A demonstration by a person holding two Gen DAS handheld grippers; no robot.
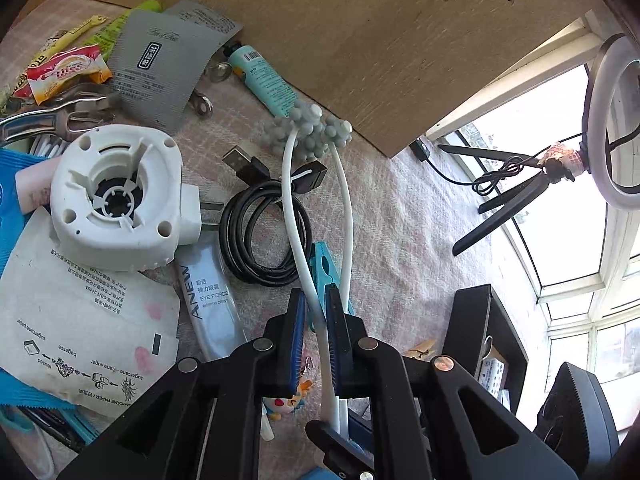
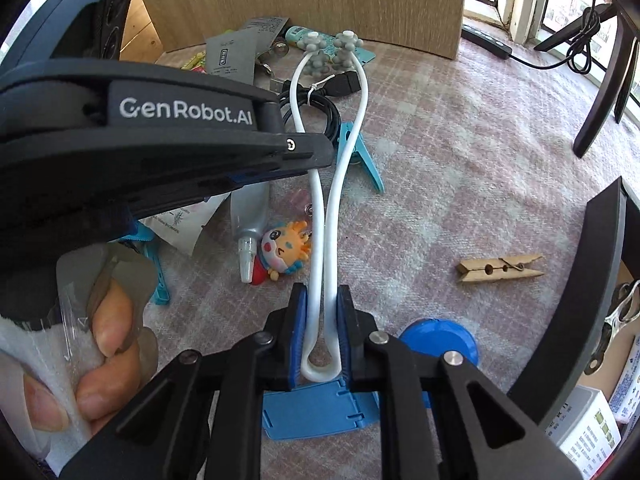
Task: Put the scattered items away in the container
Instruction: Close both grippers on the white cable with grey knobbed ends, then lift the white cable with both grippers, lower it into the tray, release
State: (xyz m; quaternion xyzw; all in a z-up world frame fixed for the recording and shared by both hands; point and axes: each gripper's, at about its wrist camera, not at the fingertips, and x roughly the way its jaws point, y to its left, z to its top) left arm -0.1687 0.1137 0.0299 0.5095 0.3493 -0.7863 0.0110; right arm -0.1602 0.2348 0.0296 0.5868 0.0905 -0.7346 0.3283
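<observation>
A white two-armed massager (image 2: 320, 216) with grey knobbed rollers (image 2: 332, 50) lies lengthwise over the pink checked cloth. My right gripper (image 2: 321, 300) is shut on its looped end, both white arms pinched between the blue pads. Further along, my left gripper (image 1: 316, 300) is shut on the same massager (image 1: 292, 184), where its arms cross; in the right wrist view it (image 2: 312, 160) reaches in from the left. The rollers (image 1: 308, 128) rest by a teal tube (image 1: 264, 76). A black-walled container (image 2: 600, 280) stands at the right.
Under the massager lie a coiled black USB cable (image 1: 256, 232) and a blue clothespin (image 2: 360, 152). Nearby are a cartoon keychain (image 2: 286, 248), a wooden clothespin (image 2: 500, 268), a blue lid (image 2: 440, 344), a white round plastic part (image 1: 116, 196), packets and a wooden panel (image 1: 360, 40).
</observation>
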